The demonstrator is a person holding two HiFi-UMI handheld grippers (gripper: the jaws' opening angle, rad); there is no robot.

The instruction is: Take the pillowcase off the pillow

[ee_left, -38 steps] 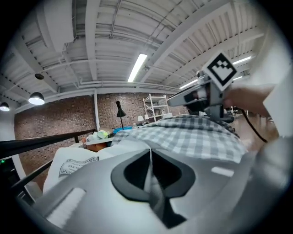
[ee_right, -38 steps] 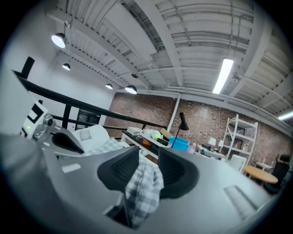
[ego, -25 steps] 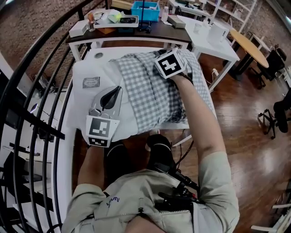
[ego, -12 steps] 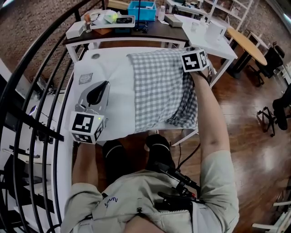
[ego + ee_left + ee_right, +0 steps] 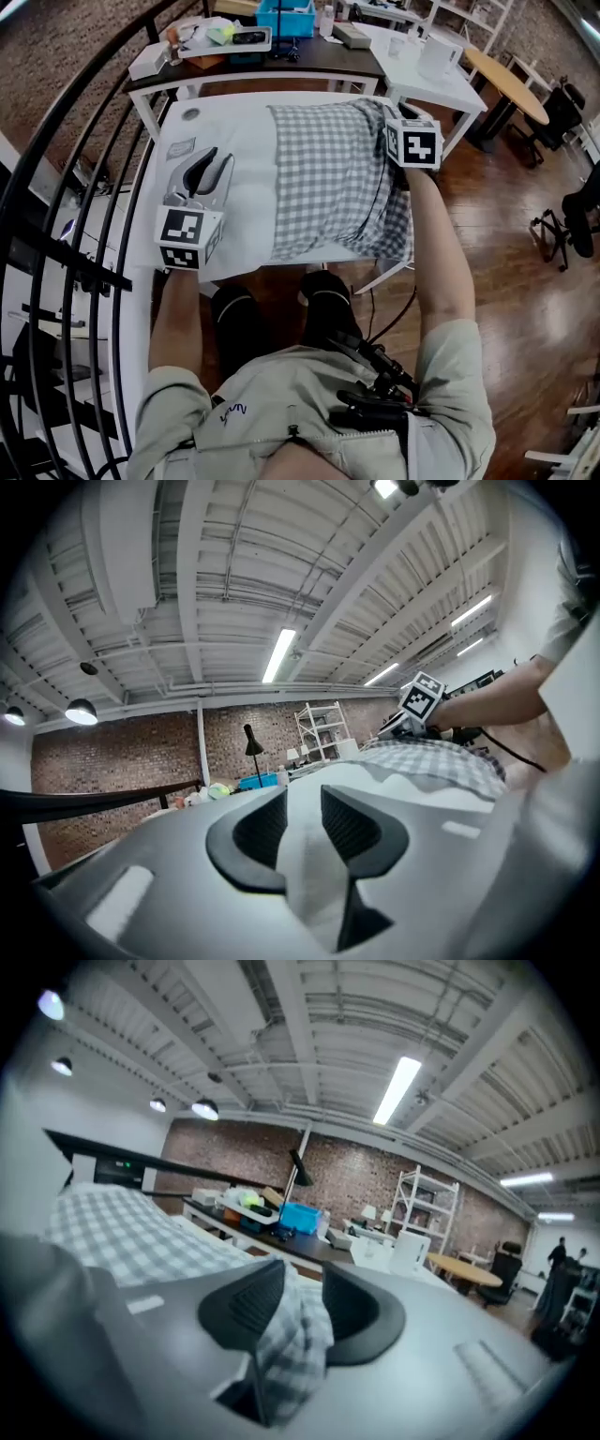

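The white pillow lies on the left half of the white table. The grey checked pillowcase is spread beside it on the right, its near corner hanging over the table edge. My left gripper rests over the pillow's left end. In the left gripper view its jaws are opening, with white pillow fabric still between them. My right gripper is at the pillowcase's far right corner. Its jaws are opening too, and a loose fold of checked cloth lies between them.
A black curved railing runs close along the left. Behind the table stands a dark desk with a blue bin and clutter. A white table and a round wooden table are at the right, above wooden floor.
The right gripper has pulled the checked pillowcase rightward to the table's right edge. The left gripper has drawn the white pillow to the left, and the two now lie side by side.
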